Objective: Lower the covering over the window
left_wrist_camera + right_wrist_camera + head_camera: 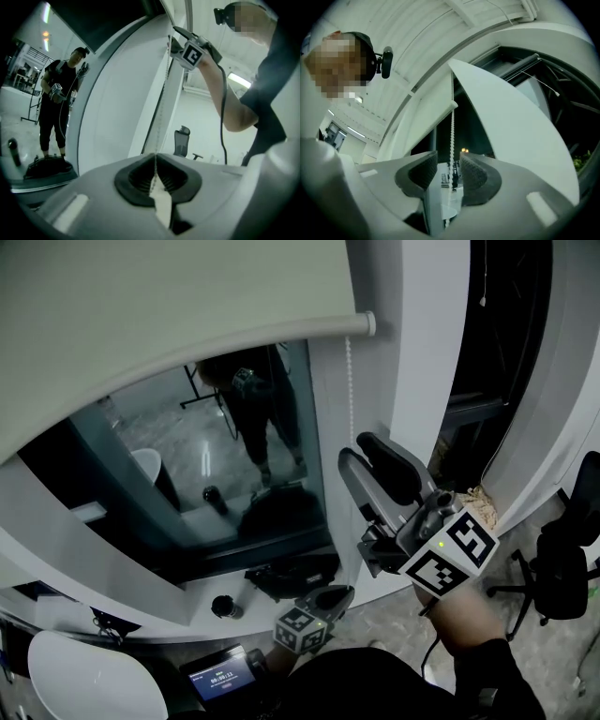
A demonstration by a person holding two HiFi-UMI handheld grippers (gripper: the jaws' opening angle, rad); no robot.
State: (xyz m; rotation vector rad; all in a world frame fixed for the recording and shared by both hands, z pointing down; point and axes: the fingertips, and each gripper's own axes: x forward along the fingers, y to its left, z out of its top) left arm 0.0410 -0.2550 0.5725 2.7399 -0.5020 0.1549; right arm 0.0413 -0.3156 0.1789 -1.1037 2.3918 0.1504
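Dark glass fills the window (234, 465) in front of you, set in a white frame above a white sill (192, 594). A pale blind (141, 315) covers only the upper part of the window. Its bottom bar runs across the head view, and the glass below it is bare. At the right edge of the frame a white bead chain (351, 381) hangs straight down from beside the end of that bar.

Your right gripper (361, 454) is raised beside the chain and tilts upward, well above your other hand. Its jaws stand wide apart. In the right gripper view the bead chain (451, 136) runs through the gap in your right gripper (450, 168), and neither pad presses on it, so it holds nothing. The blind (506, 122) shows just behind the chain there.

Your left gripper (330, 598) is low, near the sill, and points roughly level at the frame. Its jaws are closed together. In the left gripper view the bead chain (161, 108) comes down taut and goes into the seam between the pads of your left gripper (156, 161), so it is clamped on the chain. Higher up in that view your right gripper (177, 41) sits against the same chain.

A small dark cylinder (223, 607) stands on the sill, and a black office chair (562, 559) stands on the floor to the right.
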